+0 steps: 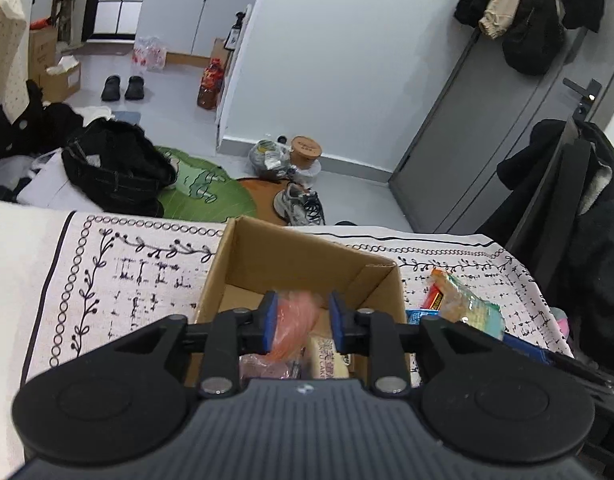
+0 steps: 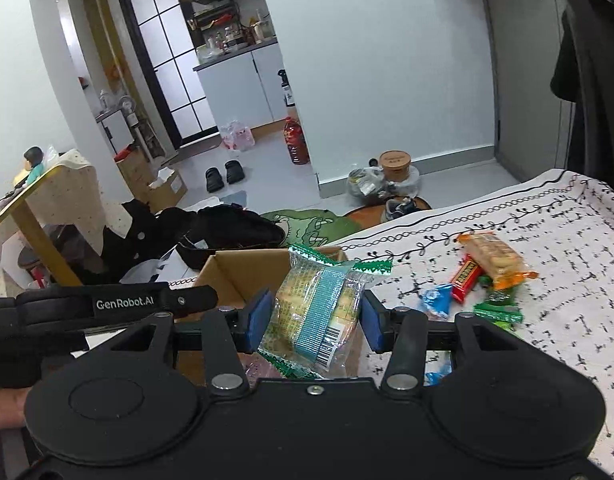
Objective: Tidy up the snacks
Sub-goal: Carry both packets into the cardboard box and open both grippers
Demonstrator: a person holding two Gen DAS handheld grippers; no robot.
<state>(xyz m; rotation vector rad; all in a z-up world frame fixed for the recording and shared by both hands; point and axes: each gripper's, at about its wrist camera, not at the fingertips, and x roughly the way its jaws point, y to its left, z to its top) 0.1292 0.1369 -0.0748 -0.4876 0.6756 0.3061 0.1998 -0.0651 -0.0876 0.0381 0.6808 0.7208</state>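
Our left gripper (image 1: 303,322) is over the open cardboard box (image 1: 307,268). Its jaws stand a little apart, with a blurred pink snack packet (image 1: 295,326) between them; we cannot tell if the pads press it. A pale cake packet (image 1: 327,358) lies inside the box. Our right gripper (image 2: 313,316) has its jaws clamped on a clear biscuit packet with a blue band (image 2: 319,308), near the box edge. More snacks (image 2: 483,272) lie on the patterned cloth (image 2: 567,240) of the worktop, beside the box.
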